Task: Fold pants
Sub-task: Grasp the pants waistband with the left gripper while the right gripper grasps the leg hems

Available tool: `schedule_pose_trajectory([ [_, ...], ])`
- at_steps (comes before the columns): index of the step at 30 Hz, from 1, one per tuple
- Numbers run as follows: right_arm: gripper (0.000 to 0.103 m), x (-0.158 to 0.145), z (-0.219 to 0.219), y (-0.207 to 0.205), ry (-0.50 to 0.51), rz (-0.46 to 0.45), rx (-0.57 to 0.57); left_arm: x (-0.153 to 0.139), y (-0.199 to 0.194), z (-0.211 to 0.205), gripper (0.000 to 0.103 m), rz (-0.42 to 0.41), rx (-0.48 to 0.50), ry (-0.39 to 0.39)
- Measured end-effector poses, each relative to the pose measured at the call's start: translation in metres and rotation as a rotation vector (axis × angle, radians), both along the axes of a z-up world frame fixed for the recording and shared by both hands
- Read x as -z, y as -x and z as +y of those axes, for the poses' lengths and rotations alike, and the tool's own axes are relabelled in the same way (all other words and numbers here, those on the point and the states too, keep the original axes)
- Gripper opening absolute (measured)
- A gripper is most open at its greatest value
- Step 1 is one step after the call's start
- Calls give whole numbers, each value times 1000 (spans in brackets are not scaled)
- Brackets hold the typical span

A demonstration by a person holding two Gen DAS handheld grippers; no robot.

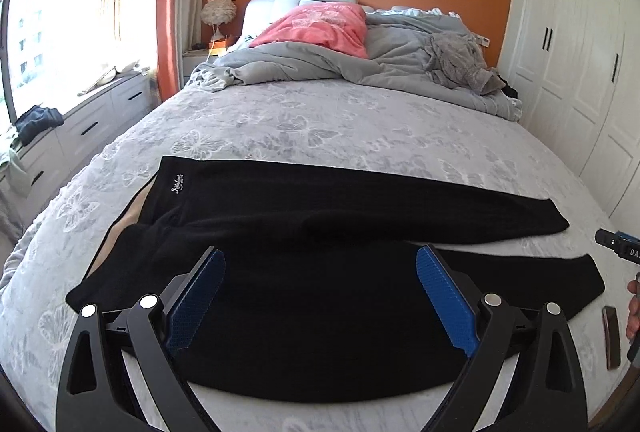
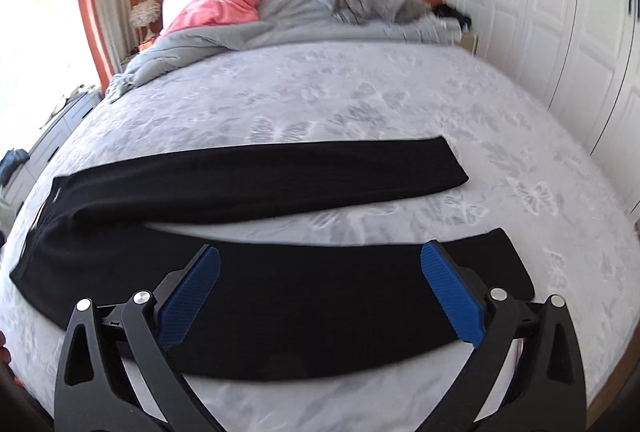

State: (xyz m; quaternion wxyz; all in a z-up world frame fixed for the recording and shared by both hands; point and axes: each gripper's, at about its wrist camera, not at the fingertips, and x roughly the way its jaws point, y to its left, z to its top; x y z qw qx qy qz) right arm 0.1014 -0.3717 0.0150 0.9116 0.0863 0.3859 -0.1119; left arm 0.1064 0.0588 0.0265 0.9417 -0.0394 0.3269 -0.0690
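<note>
Pants (image 1: 304,216) lie flat across the bed (image 1: 320,112), waistband left, legs parted toward the right. Left hand-held gripper (image 1: 320,260) hovers over the near leg, spread wide, gripping nothing; right hand-held gripper (image 2: 320,256) likewise wide and empty.

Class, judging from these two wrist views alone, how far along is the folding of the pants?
Done: the black pants lie spread flat across the bed, legs apart in a V. In hand: nothing; the left gripper and right gripper hover open over the near leg. Left: every fold, starting with laying one leg over the far leg.
</note>
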Motion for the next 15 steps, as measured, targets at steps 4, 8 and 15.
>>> schedule_pose_trajectory([
  [4, 98, 32, -71, -63, -9, 32, 79, 16, -76, 42, 95, 82, -100, -60],
  [8, 98, 56, -124, -112, -53, 33, 157, 33, -161, 94, 95, 142, -248, -148],
  [15, 98, 96, -177, -182, -54, 89, 230, 96, -295, 190, 95, 385, -442, -80],
])
